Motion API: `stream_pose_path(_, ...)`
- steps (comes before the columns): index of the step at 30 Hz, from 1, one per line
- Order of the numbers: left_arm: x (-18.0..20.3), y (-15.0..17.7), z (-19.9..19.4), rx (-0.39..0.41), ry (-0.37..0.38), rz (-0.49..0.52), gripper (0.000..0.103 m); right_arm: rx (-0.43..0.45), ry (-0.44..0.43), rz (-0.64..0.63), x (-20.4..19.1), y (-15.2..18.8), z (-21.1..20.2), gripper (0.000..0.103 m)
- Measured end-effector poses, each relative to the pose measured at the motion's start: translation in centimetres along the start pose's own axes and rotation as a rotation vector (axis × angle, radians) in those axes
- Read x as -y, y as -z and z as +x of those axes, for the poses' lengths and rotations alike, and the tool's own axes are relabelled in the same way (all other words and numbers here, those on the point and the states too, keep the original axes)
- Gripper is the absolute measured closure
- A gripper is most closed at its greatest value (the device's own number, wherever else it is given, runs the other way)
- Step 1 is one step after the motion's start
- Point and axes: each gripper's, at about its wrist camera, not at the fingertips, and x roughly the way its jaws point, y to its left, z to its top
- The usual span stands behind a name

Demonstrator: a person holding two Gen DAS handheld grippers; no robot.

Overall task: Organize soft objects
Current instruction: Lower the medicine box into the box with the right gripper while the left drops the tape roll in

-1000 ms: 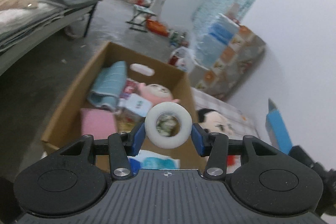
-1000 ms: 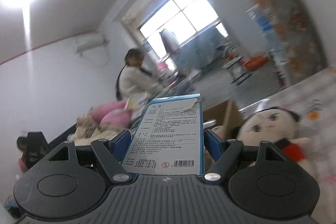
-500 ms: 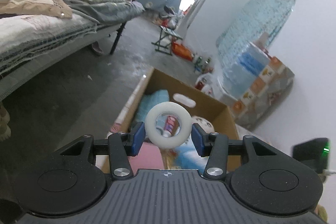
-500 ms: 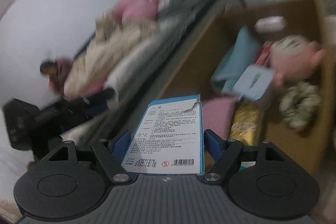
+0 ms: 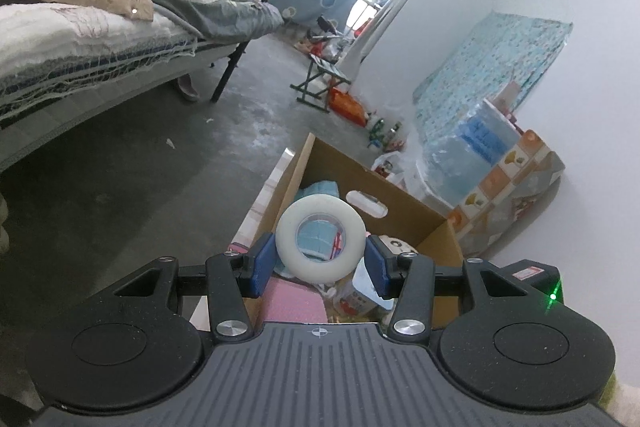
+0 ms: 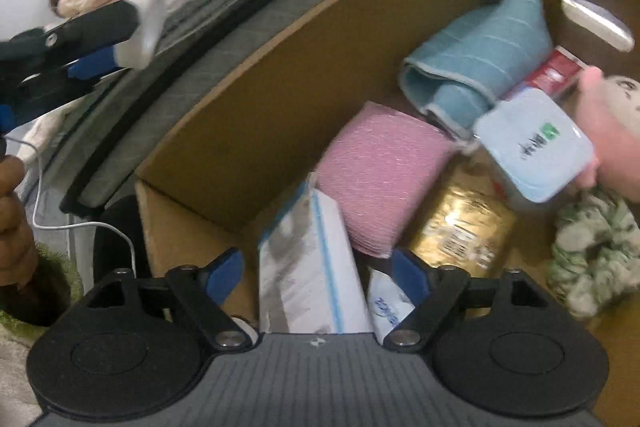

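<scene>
**Two claws over the cardboard box, one loaded, one just emptied.**

The left claw (image 5: 320,261) grips a white foam ring (image 5: 321,244) edge-on between its blue pads, evidently carried toward the cardboard box (image 5: 404,201) ahead of and below it for sorting. The right claw (image 6: 316,273) points steeply into the box; its jaws are closing, yet neither pad touches the blue-and-white packet (image 6: 310,267), which stands tilted between them, apparently dropped in. Beyond that claw lie a pink roll (image 6: 380,171), a blue folded cloth (image 6: 480,55), a gold packet (image 6: 460,223) and, to the right, a green scrunchie (image 6: 596,247). The box stands on a bare concrete floor (image 5: 120,167) beside a bed (image 5: 80,39); a window lights the far wall.
</scene>
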Motion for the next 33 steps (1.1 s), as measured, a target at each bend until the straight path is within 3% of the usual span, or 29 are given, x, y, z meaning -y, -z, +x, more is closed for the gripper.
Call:
stream_pose_path(5,-0.4,0.1,-0.2,0.005,0.011,-0.007,0.056,-0.046,-0.017,0.037,0.3,0.3,1.5,0.087)
stream_pose_path(12,-0.4,0.2,-0.4,-0.004,0.016,-0.014,0.055,-0.003,-0.056,-0.077,-2.2,-0.8,2.8,0.09)
stream_pose_path(15,-0.5,0.1,-0.4,-0.003,0.018,-0.017,0.055,-0.021,-0.036,-0.087,-2.0,-1.7,4.4,0.086)
stream_pose_path(19,-0.5,0.0,-0.4,-0.009,0.02,-0.016,0.055,-0.023,-0.016,-0.041,-1.7,-2.5,3.6,0.084)
stream_pose_path(25,0.9,0.1,-0.5,-0.021,0.028,0.014,0.055,0.229,-0.043,0.054,-1.0,0.1,-4.4,0.083)
stream_pose_path(30,3.9,0.4,0.5,-0.076,0.07,0.068,0.055,0.481,0.029,0.115,-1.1,6.4,-11.7,0.075)
stream_pose_path(33,6.5,1.0,2.7,-0.163,0.111,0.094,0.055,0.608,0.094,0.166,-1.2,11.1,-14.4,0.075)
